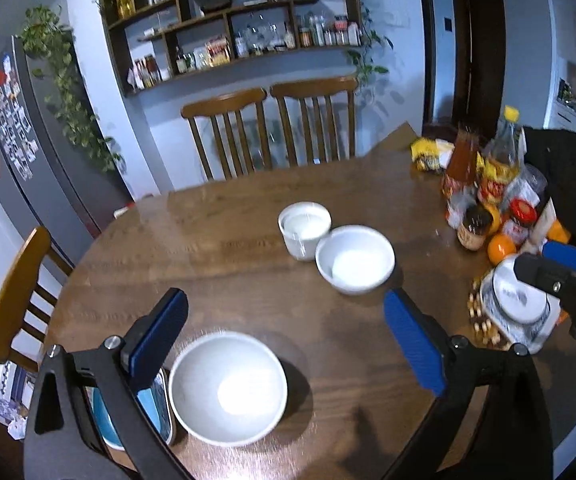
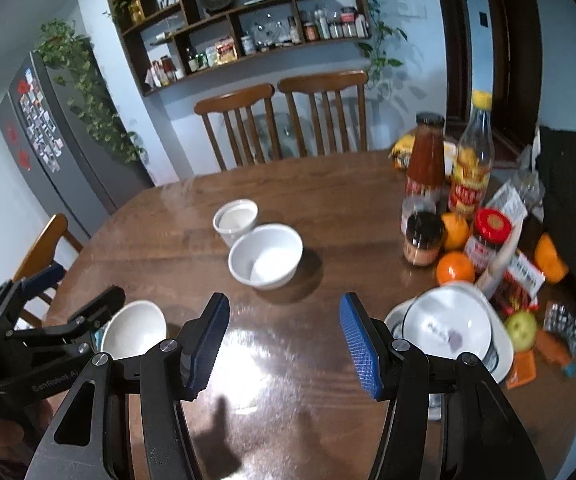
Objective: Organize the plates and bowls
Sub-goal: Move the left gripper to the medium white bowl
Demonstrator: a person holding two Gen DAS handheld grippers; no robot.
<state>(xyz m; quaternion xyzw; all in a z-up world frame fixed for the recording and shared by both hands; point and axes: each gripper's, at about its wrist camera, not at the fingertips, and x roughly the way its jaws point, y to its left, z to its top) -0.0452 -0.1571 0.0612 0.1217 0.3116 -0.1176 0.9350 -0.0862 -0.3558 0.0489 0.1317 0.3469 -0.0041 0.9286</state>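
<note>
The white ceramic bowls look stiff, glossy and breakable, likely slippery on the glazed wall; a jaw over the rim seems the safest hold; the nearest bowl (image 1: 227, 388) is plain white, round and empty, sitting on the wooden table (image 1: 227, 208) just beside a blue plate (image 1: 153, 404) at the near edge; two more white bowls (image 1: 354, 259) touch mid-table; a patterned bowl (image 2: 446, 326) rests in a plate on the right; left gripper (image 1: 285, 340) gapes wide, holding nothing; right gripper (image 2: 283, 340) stands partly open, empty too
</note>
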